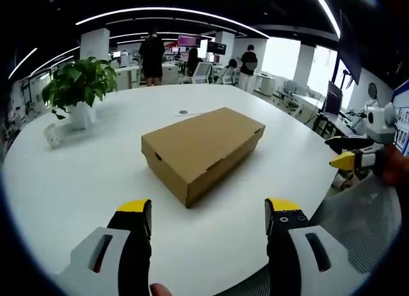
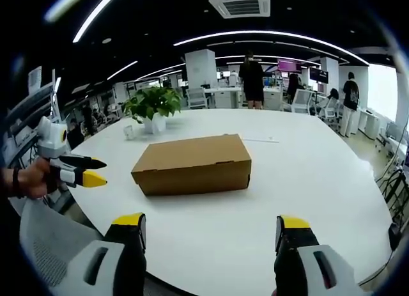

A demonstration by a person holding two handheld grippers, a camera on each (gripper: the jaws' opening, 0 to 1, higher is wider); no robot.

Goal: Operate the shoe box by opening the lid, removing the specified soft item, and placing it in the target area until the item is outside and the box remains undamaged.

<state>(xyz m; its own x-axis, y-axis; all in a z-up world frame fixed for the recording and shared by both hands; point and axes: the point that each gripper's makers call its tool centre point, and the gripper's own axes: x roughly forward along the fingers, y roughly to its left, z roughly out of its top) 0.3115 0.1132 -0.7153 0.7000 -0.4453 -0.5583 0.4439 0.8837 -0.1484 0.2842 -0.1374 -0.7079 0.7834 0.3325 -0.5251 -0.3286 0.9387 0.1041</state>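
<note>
The left hand-held gripper hangs spread and empty at the near edge of the round white counter. Dead ahead lies the closed brown cardboard shoe box, its long axis running away to the right. The right hand-held gripper, also spread, faces the box's long side squarely; neither looks clearly nearer.

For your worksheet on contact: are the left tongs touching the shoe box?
Apart. In the left gripper view, bare table separates the open left tongs from the shoe box.
</note>
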